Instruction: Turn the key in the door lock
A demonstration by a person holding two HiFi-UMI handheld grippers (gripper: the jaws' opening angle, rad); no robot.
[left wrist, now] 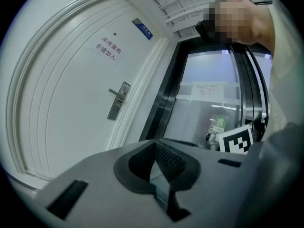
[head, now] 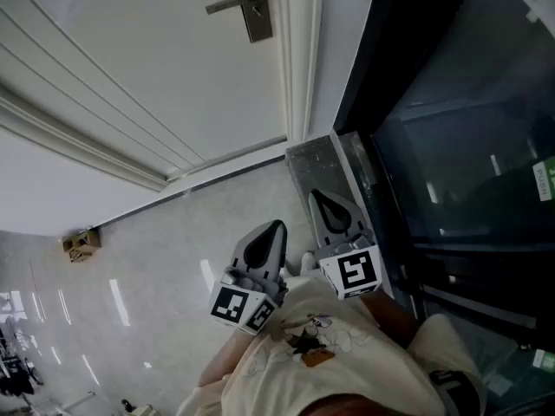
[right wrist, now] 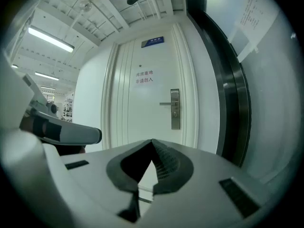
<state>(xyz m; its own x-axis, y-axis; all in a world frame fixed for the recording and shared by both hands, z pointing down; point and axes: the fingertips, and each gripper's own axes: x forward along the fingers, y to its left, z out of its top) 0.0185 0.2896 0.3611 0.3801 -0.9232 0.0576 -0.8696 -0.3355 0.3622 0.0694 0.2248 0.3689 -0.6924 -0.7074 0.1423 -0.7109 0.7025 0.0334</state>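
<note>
White door [right wrist: 137, 115], metal lock plate [right wrist: 175, 109]

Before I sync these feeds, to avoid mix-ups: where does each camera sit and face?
Head view: on the person's head, looking steeply down at glossy pale floor and white panelled door; left claw, right claw, cream shirt show.
Left gripper view: on the left claw, facing that door and a black-framed glass wall; the right claw's marker cube shows.
Right gripper view: on the right claw, squarely facing the door; the left claw shows.
All share the door's silver lever handle.
</note>
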